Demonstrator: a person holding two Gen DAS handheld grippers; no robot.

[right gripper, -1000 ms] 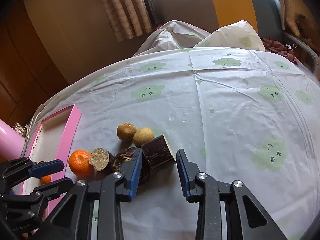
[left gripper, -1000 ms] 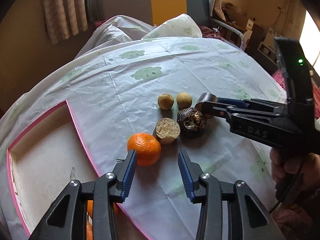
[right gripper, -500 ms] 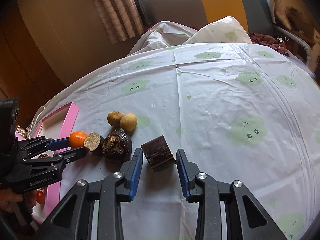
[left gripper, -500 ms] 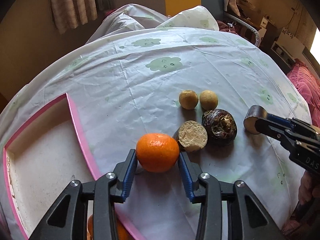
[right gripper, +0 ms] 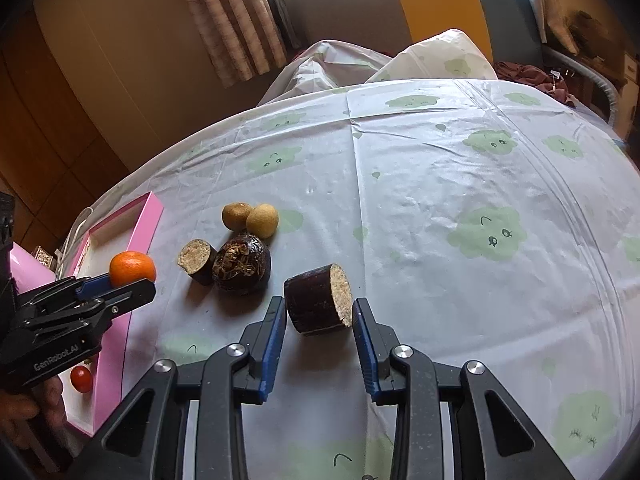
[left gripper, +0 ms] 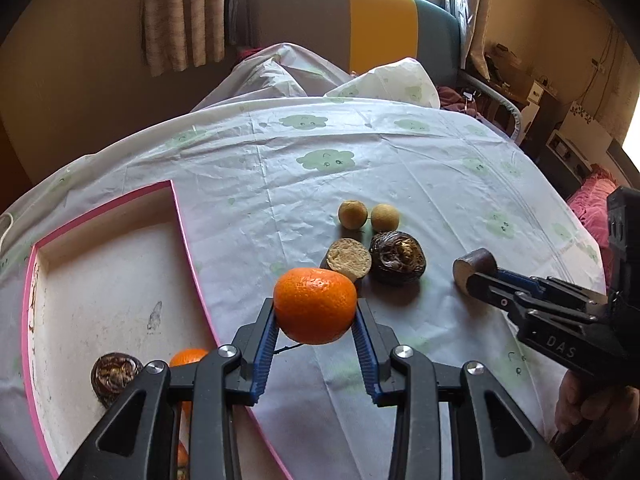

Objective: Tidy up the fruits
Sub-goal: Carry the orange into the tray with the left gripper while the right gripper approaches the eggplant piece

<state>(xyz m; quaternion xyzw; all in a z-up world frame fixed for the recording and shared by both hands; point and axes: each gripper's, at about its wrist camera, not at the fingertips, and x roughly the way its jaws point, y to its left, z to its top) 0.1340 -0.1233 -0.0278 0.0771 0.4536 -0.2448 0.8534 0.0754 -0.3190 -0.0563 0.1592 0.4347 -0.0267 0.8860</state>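
My left gripper is shut on an orange mandarin and holds it above the cloth, just right of the pink-rimmed tray. It also shows in the right wrist view. My right gripper is shut on a dark cut fruit piece with a pale face; it shows in the left wrist view. On the cloth lie another cut piece, a dark wrinkled fruit and two small tan fruits.
The tray holds a dark fruit and an orange fruit; a red cherry tomato shows near it. A cloud-print cloth covers the round table. A sofa stands behind.
My left gripper closed on the mandarin and lifted it off the cloth. My right gripper closed on the cut piece and pulled it right, away from the other fruit.
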